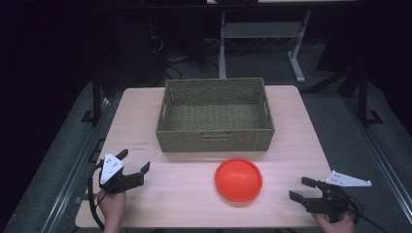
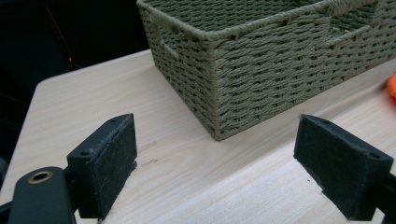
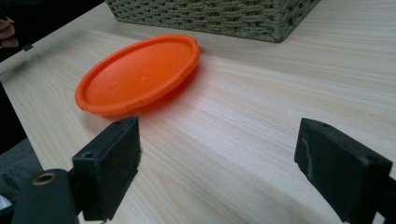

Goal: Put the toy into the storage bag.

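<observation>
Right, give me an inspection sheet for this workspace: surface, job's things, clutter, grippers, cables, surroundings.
Surface: light wooden table, bare apart from two items.
Job's things: woven basket at the far middle, nothing seen inside; orange plate on the table just in front of it, apart from it.
Clutter: nothing seen.
Grippers: left gripper open at the near left corner, holding nothing; right gripper open at the near right, jaws towards the plate, holding nothing.
Cables: black cable trails from the left gripper off the near edge; another behind the right gripper.
Surroundings: dim room, grey floor, white table frame behind.
</observation>
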A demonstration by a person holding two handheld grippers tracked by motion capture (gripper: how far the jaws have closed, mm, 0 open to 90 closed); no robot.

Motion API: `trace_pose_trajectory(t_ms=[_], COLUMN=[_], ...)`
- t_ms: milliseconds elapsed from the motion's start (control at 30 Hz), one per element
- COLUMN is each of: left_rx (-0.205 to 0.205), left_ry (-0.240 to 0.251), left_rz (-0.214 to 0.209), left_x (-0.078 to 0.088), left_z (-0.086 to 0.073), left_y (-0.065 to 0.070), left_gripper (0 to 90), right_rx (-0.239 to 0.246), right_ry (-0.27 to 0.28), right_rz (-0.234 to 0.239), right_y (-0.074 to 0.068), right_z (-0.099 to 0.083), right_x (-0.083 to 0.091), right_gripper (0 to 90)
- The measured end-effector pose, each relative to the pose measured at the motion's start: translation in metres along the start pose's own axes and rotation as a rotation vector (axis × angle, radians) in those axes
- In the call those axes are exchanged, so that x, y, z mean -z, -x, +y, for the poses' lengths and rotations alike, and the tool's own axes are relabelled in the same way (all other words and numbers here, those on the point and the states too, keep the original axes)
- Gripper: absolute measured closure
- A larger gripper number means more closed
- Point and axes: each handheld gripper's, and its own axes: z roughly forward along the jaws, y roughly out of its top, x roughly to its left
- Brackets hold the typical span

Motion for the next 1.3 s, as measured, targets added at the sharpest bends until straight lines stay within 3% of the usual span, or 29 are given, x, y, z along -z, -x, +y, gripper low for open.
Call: trace_pose_trajectory(t_ms=[100,267,433,700,800,900,1100,1200,1233,1300], left_rx=[-0.017,0.015,0.001,-0.030,-0.008,-0.011,-0.001,-0.014,-0.014,-0.015], left_ry=[-0.004,0.003,-0.001,-0.007,-0.007,-0.003,-0.014,-0.008,-0.011,-0.014], left_rz=[0.001,0.006,0.020,0.037,0.029,0.051,0.045,0.053,0.055,0.061], left_x=[-0.001,-0.001,-0.002,-0.002,-0.003,-0.004,-0.007,-0.007,-0.007,-0.007], left_z=[0.000,-0.001,-0.001,-0.001,-0.002,-0.001,-0.001,0.000,0.000,0.000], left_y=[0.002,-0.002,-0.002,0.000,-0.002,-0.003,-0.002,-0.002,-0.002,-0.002], left_gripper=[12.7,12.7,12.7,12.7,12.7,12.7,12.7,12.7,12.7,12.7], right_rx=[0.009,0.026,0.029,0.057,0.059,0.052,0.079,0.069,0.059,0.050], right_ry=[-0.005,0.001,0.014,-0.020,-0.054,-0.067,-0.130,-0.160,-0.198,-0.207], right_rz=[-0.028,-0.033,-0.019,-0.023,-0.008,0.000,0.013,0.039,0.052,0.045], right_y=[-0.002,-0.006,-0.012,-0.018,-0.023,-0.025,-0.032,-0.033,-0.031,-0.030], right_z=[0.000,0.001,0.004,0.011,0.020,0.027,0.040,0.048,0.053,0.055], right_x=[0.000,0.000,0.000,-0.010,-0.015,-0.020,-0.031,-0.038,-0.042,-0.043], right_gripper=[14.4,14.1,14.0,14.0,14.0,14.0,14.0,14.2,14.2,14.2])
